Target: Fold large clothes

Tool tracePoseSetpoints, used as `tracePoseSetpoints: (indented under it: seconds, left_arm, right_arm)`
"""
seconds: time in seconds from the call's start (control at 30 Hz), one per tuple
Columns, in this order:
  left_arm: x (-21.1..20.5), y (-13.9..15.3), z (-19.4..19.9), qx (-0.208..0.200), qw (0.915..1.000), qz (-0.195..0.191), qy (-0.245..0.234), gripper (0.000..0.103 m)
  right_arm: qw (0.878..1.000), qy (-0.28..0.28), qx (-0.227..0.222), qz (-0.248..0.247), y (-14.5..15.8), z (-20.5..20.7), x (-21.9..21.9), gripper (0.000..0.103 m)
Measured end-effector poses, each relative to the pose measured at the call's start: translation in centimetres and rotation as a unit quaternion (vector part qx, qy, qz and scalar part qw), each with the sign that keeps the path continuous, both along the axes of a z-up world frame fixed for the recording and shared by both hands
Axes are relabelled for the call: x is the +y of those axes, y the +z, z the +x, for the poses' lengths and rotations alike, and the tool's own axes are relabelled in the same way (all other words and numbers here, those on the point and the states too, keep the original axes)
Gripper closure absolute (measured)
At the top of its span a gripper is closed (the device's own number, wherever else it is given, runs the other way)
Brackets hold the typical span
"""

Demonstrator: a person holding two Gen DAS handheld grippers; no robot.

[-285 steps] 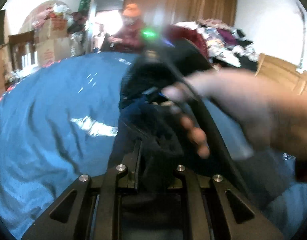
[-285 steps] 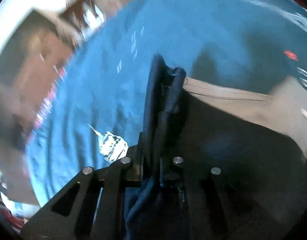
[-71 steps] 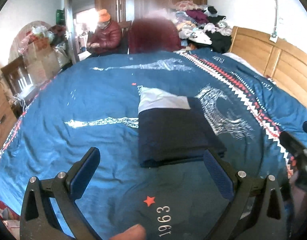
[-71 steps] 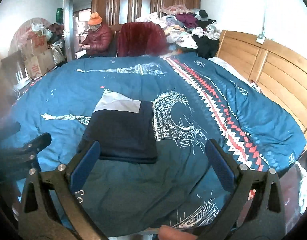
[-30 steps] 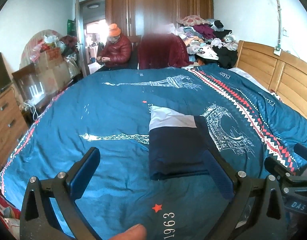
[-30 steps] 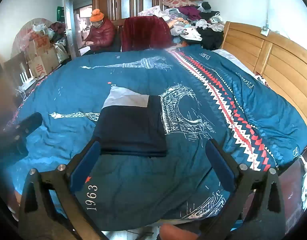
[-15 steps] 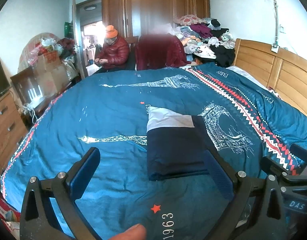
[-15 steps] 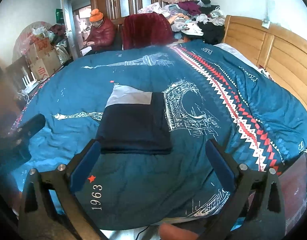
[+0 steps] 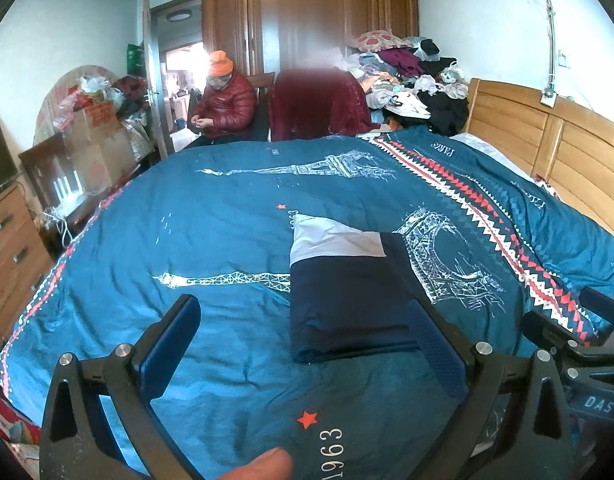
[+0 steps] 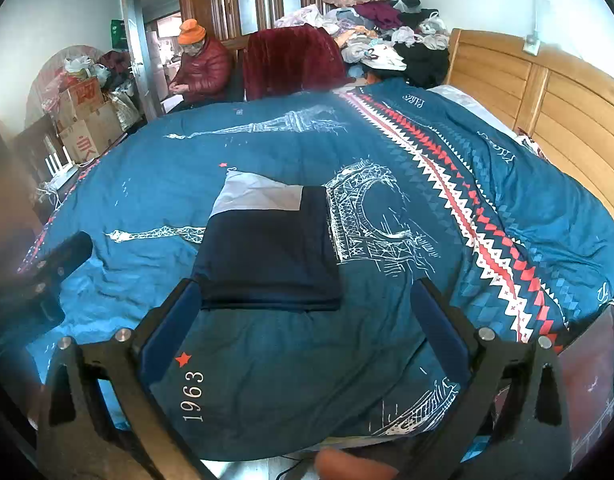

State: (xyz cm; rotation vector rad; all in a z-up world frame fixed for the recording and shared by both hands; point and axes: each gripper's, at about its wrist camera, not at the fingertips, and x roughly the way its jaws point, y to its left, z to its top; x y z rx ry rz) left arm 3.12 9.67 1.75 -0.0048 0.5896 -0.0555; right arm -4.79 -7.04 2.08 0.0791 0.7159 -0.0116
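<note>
Navy folded garment [image 9: 347, 300] lies flat on the blue bedspread [image 9: 227, 216], near the bed's middle. Left claw [image 9: 303, 344] spread wide, holding nothing, touching nothing. Right claw [image 10: 305, 320] likewise fully spread and empty, clear of the garment.

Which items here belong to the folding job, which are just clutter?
Job:
- folded navy garment lying flat on the blue duvet
- left gripper, open
- right gripper, open

Lying about:
- clothes pile by the headboard
- cardboard boxes
- red blanket over a chair
</note>
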Motion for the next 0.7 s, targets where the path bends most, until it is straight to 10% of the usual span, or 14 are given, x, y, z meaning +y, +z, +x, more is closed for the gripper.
tracePoseSetpoints:
  seconds: [0.7]
  left_arm:
    - [-0.69,-0.22,0.57,-0.004,1.0000,0.004,-0.003,0.000]
  right_arm:
    - [1.000,0.000,0.003,0.003,-0.09,0.65,-1.01,0.000]
